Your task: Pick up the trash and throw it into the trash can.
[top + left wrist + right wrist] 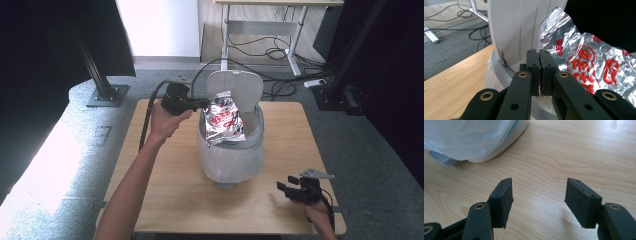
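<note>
A crumpled silver foil snack bag (225, 122) with red print stands tilted in the mouth of a grey bin (230, 162). The bin is lined with a thin plastic bag and its white lid (235, 85) stands up at the back. My left gripper (202, 104) reaches in from the left at rim height. In the left gripper view its jaws are pressed together (539, 53) on the left edge of the foil bag (586, 57), just in front of the lid (514, 30). My right gripper (284, 186) rests open near the table's front right corner, with bare wood between its jaws (537, 192).
The wooden table (165, 185) has bare room left and right of the bin. The bin's liner and base (469, 137) lie ahead and to the left of the right gripper. Black frame posts, cables and a desk stand on the floor beyond the table.
</note>
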### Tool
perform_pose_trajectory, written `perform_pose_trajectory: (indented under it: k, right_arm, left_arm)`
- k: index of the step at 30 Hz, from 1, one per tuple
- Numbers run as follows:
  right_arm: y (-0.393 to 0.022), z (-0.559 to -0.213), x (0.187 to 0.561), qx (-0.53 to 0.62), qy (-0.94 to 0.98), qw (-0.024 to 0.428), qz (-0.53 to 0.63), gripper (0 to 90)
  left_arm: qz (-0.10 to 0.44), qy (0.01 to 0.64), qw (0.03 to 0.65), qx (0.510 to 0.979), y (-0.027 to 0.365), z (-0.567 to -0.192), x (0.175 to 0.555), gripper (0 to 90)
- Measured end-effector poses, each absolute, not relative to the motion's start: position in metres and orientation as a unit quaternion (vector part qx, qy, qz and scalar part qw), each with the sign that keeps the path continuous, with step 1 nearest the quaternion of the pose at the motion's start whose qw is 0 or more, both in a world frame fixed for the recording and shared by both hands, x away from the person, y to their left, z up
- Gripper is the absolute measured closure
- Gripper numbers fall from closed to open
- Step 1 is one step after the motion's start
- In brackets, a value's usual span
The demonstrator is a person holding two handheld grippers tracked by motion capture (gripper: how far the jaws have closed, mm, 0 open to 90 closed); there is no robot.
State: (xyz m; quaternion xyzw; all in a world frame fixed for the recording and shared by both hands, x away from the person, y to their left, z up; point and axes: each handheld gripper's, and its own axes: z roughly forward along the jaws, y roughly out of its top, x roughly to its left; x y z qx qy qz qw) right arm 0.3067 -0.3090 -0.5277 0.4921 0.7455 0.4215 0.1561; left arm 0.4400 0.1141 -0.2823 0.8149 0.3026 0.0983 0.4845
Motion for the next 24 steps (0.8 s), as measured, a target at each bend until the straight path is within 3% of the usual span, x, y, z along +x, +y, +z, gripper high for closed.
perform_pose_trajectory:
  k: [24]
  right_arm:
    - [-0.312,-0.529,0.307,0.496,0.744,0.154,0.421,38.6]
  left_arm:
    - [0.088,0.303,0.478,0.82,0.095,-0.287,0.463,87.6]
